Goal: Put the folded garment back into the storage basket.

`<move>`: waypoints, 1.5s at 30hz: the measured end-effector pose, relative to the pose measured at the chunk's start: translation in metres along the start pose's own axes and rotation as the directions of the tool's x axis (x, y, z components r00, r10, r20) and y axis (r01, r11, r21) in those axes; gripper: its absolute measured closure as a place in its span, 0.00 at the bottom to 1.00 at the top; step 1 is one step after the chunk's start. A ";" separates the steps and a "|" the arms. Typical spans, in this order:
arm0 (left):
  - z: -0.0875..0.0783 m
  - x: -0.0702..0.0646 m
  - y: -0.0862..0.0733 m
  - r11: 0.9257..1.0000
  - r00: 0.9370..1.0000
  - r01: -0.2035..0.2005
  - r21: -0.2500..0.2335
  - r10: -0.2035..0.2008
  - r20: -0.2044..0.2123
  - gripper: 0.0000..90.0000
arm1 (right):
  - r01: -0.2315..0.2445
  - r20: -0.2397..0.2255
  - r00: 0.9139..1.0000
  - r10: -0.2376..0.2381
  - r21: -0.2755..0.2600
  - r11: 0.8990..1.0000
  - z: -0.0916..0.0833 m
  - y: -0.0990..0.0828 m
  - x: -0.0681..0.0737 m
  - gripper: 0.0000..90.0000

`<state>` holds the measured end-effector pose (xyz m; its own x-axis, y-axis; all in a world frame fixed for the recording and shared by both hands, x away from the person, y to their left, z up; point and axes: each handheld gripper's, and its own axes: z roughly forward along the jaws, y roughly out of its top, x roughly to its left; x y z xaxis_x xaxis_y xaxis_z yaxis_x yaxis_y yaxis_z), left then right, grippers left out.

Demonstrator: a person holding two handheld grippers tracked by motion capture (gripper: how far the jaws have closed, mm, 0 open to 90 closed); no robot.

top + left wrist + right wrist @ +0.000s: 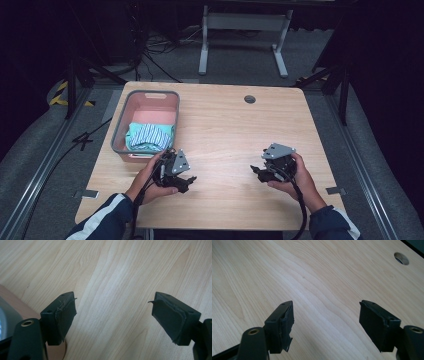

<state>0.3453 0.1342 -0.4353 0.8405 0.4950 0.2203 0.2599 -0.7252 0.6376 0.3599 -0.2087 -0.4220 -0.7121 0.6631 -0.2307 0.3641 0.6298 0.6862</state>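
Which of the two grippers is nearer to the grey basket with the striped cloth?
The left gripper: it sits just beside the basket holding the striped cloth, while the right gripper is across the table.

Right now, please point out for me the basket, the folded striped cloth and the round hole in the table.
basket (151, 93): high view, far grey rim.
striped cloth (148, 136): high view, middle of the folded top.
round hole (250, 99): high view, centre of the hole in the tabletop.
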 end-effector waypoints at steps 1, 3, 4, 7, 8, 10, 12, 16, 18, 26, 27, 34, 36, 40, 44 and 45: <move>0.002 0.000 -0.001 1.000 1.000 0.004 0.009 -0.004 0.002 0.21 | -0.018 -0.005 1.000 0.018 0.000 1.000 -0.001 -0.004 -0.001 0.32; 0.006 -0.001 -0.003 1.000 1.000 0.012 0.014 -0.012 0.003 0.21 | -0.028 0.002 1.000 0.028 -0.001 1.000 -0.002 -0.013 -0.002 0.32; 0.007 -0.002 -0.004 1.000 1.000 0.008 0.018 -0.008 0.006 0.20 | -0.032 0.003 0.999 0.032 -0.001 0.999 -0.002 -0.018 -0.003 0.32; 0.011 -0.002 -0.008 1.000 0.999 0.015 0.023 -0.016 0.028 0.20 | -0.054 0.004 0.999 0.055 -0.009 0.998 -0.005 -0.030 -0.005 0.32; 0.012 -0.002 -0.009 1.000 0.999 0.013 0.027 -0.014 0.036 0.20 | -0.067 0.000 0.998 0.067 -0.012 0.998 -0.006 -0.037 -0.006 0.31; 0.014 -0.004 -0.012 0.999 0.999 0.014 0.033 -0.015 0.040 0.21 | -0.086 -0.004 0.996 0.086 -0.015 0.996 -0.007 -0.044 -0.007 0.31; 0.016 -0.005 -0.014 0.999 0.998 0.017 0.038 -0.019 0.053 0.20 | -0.105 -0.004 0.994 0.105 -0.007 0.994 -0.008 -0.054 -0.007 0.31; 0.018 -0.008 -0.019 0.999 0.997 0.017 0.041 -0.020 0.072 0.20 | -0.126 -0.004 0.992 0.126 -0.009 0.992 -0.010 -0.067 -0.009 0.30; 0.020 -0.010 -0.022 0.999 0.997 0.015 0.042 -0.019 0.079 0.21 | -0.170 -0.016 0.985 0.170 -0.012 0.985 -0.011 -0.077 -0.011 0.30; 0.019 -0.009 -0.037 0.995 0.986 0.098 0.016 -0.099 0.133 0.20 | -0.268 -0.001 0.963 0.268 -0.014 0.963 -0.017 -0.112 -0.017 0.26; 0.019 -0.009 -0.037 0.995 0.986 0.098 0.016 -0.099 0.133 0.19 | -0.268 -0.001 0.963 0.268 -0.014 0.963 -0.017 -0.112 -0.017 0.26; 0.021 -0.008 -0.048 0.982 0.972 0.186 -0.033 -0.179 0.153 0.17 | -0.328 -0.003 0.945 0.328 -0.025 0.944 -0.022 -0.124 -0.024 0.22; 0.021 -0.008 -0.048 0.982 0.972 0.188 -0.033 -0.181 0.153 0.17 | -0.327 -0.002 0.945 0.327 -0.024 0.945 -0.022 -0.124 -0.024 0.22; 0.021 -0.008 -0.048 0.981 0.971 0.192 -0.032 -0.185 0.152 0.17 | -0.327 -0.002 0.945 0.327 -0.024 0.945 -0.022 -0.124 -0.024 0.22; 0.021 -0.009 -0.048 0.980 0.970 0.197 -0.032 -0.191 0.148 0.17 | -0.326 -0.003 0.945 0.326 -0.024 0.945 -0.022 -0.124 -0.024 0.22; 0.021 -0.009 -0.048 0.980 0.970 0.198 -0.031 -0.192 0.147 0.17 | -0.325 -0.005 0.946 0.325 -0.024 0.945 -0.022 -0.124 -0.024 0.22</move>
<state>0.3352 0.1550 -0.4833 0.8356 0.5490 -0.0165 0.4062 -0.5973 0.6915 0.3186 -0.3123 -0.4864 -0.5581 0.8297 0.0083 0.5612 0.3700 0.7403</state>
